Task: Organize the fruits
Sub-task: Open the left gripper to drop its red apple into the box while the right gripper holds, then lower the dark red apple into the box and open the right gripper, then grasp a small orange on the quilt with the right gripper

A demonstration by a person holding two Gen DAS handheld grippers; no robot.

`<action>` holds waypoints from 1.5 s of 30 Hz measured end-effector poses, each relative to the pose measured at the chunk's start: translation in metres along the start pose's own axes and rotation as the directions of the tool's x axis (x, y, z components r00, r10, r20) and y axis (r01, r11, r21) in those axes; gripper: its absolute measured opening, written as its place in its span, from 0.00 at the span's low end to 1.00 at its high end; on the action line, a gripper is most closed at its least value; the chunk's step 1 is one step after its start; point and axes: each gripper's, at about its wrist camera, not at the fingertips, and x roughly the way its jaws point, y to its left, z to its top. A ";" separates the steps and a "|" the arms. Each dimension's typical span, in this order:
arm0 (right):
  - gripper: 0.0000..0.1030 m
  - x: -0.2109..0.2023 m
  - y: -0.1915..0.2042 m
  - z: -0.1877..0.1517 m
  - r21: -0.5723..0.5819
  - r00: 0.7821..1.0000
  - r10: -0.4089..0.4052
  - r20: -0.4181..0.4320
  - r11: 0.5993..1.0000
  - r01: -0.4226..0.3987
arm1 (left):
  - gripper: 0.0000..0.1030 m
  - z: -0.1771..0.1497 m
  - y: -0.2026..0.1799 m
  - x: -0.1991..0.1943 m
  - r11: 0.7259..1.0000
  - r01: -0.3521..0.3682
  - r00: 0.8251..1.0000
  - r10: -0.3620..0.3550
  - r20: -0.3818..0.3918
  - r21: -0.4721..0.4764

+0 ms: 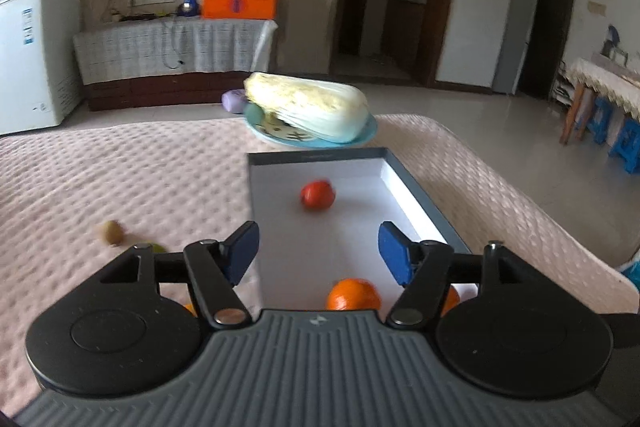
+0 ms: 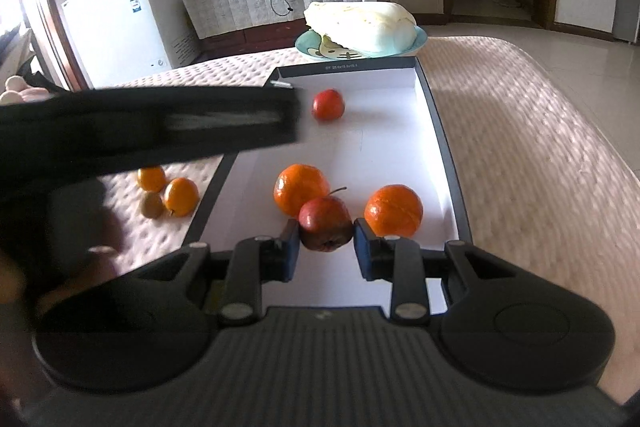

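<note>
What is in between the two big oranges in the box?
In the right wrist view, a dark red apple, held by the right gripper, sits between the two oranges.

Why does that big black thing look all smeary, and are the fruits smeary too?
Right wrist view: the left tool crossing the frame is motion-blurred, while the dark red fruit between the right tool fingers looks sharp. Left wrist view: the kiwi is blurred.

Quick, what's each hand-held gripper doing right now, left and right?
Left hand-held gripper: open, holding nothing, above the box.
Right hand-held gripper: shut on a dark red apple.
</note>
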 end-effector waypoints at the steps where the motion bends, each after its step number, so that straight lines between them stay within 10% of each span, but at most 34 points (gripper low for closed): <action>1: 0.31 0.002 0.002 0.001 0.003 1.000 -0.002 0.001 1.000 0.002 | 0.69 0.002 0.003 -0.007 1.000 -0.005 1.000 0.005 -0.001 -0.008; 10: 0.32 0.014 0.010 0.005 0.002 0.999 -0.053 -0.001 0.999 0.053 | 0.69 -0.018 0.049 -0.095 0.998 -0.059 0.998 0.059 -0.019 0.011; 17: 0.53 0.012 0.016 0.004 -0.010 0.996 -0.086 0.026 0.996 0.086 | 0.69 -0.040 0.090 -0.093 0.990 -0.127 0.989 0.122 -0.084 -0.063; 45: 0.53 -0.024 0.049 0.005 -0.005 0.971 -0.025 0.237 1.000 0.027 | 0.69 -0.045 0.170 -0.131 0.953 -0.290 0.957 0.289 -0.029 -0.089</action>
